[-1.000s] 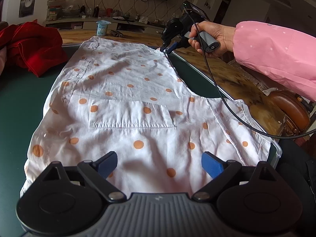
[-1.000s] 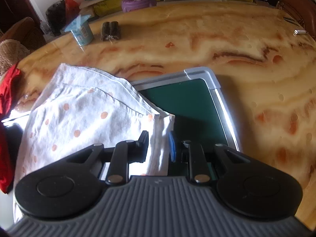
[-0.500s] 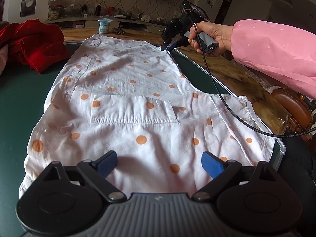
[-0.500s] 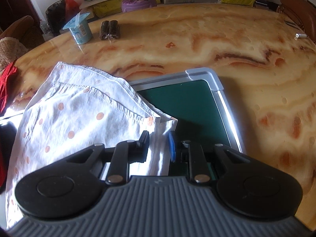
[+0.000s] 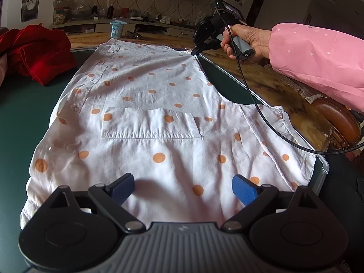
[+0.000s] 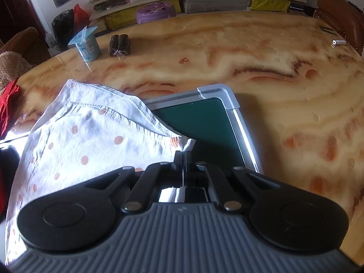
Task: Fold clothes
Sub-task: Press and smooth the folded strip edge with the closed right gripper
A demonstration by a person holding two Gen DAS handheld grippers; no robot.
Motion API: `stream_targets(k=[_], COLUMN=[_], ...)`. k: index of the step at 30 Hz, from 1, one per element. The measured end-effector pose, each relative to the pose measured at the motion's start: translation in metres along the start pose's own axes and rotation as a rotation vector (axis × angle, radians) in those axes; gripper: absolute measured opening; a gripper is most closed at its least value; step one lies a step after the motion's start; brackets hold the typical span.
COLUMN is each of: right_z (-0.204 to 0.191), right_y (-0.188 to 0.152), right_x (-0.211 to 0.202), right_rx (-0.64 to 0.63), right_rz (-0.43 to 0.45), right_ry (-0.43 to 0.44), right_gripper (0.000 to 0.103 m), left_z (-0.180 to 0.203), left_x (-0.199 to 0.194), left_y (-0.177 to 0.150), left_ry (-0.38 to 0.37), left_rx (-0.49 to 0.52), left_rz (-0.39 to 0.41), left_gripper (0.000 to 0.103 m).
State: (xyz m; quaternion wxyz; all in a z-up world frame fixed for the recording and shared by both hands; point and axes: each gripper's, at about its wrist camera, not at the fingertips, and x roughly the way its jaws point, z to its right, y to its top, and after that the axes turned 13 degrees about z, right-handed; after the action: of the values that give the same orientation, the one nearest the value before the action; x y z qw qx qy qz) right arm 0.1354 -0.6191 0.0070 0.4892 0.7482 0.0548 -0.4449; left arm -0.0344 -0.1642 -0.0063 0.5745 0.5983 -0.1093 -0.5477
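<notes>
Green board (image 5: 13,104), dotted shirt (image 5: 145,104) corner between closed right tongs (image 6: 183,153).

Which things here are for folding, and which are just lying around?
For folding: dotted shirt, right gripper shut on its corner, left gripper open over it, green board.

Lying around: red cloth, yogurt cup, dark rolls, purple stool.

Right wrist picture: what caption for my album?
Right gripper pinching the dotted shirt's corner over the green board.
</notes>
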Motion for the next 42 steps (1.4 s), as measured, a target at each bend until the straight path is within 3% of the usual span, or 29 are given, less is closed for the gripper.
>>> stream_targets(k=[1, 3, 5, 6, 16, 17, 18, 19, 23, 25, 31, 34, 36, 39, 42], right_z=[0.002, 0.006, 0.013, 0.016, -0.002, -0.003, -0.003, -0.003, 0.0, 0.015, 0.036, 0.03, 0.027, 0.024, 0.019], right_y=[0.0, 0.001, 0.003, 0.004, -0.005, -0.006, -0.007, -0.008, -0.006, -0.006, -0.02, -0.021, -0.02, -0.016, -0.015], right_x=[0.0, 0.001, -0.002, -0.003, 0.005, 0.006, 0.006, 0.007, -0.005, -0.009, 0.003, 0.002, 0.002, -0.007, -0.03], right_rx=[0.009, 0.029, 0.075, 0.094, 0.028, 0.033, 0.034, 0.033, 0.026, 0.089, 0.119, 0.049, 0.017, -0.008, -0.005], right_rz=[0.003, 0.01, 0.024, 0.025, -0.006, -0.008, -0.011, -0.014, 0.036, 0.057, 0.049, 0.08, 0.071, 0.105, 0.144], right_ry=[-0.013, -0.034, -0.008, 0.008, 0.016, 0.007, 0.008, 0.01, 0.049, 0.059, 0.029, -0.027, -0.05, -0.072, 0.015], right_gripper=[0.006, 0.027, 0.041, 0.042, 0.042, 0.039, 0.029, 0.002, 0.002, 0.002, 0.003, 0.011, 0.023, 0.024, 0.024], left_z=[0.0, -0.001, -0.001, -0.001, -0.003, -0.003, -0.003, -0.004, -0.005, -0.006, -0.005, -0.006, -0.007, -0.009, -0.009], left_x=[0.0, -0.001, -0.002, -0.002, -0.005, -0.006, -0.006, -0.006, -0.006, -0.007, -0.009, -0.011, -0.013, -0.015, -0.019], left_y=[0.0, 0.0, -0.001, -0.001, -0.002, -0.002, -0.002, -0.002, -0.002, -0.003, -0.004, -0.005, -0.005, -0.003, -0.002], left_ry=[-0.001, -0.003, -0.004, -0.005, -0.014, -0.015, -0.016, -0.016, -0.021, -0.023, -0.024, -0.025, -0.025, -0.022, -0.019], left_rx=[0.0, 0.0, -0.001, -0.001, -0.002, 0.0, 0.0, -0.001, -0.006, -0.004, 0.008, 0.013, 0.01, 0.008, 0.004], left_rz=[0.0, 0.0, 0.0, 0.0, 0.0, -0.001, -0.001, -0.001, 0.002, 0.006, 0.006, 0.004, 0.003, -0.006, -0.007], left_gripper=[0.096, 0.096, 0.096, 0.097, 0.097, 0.097, 0.097, 0.097, 0.097, 0.097, 0.097, 0.097, 0.097, 0.097, 0.097])
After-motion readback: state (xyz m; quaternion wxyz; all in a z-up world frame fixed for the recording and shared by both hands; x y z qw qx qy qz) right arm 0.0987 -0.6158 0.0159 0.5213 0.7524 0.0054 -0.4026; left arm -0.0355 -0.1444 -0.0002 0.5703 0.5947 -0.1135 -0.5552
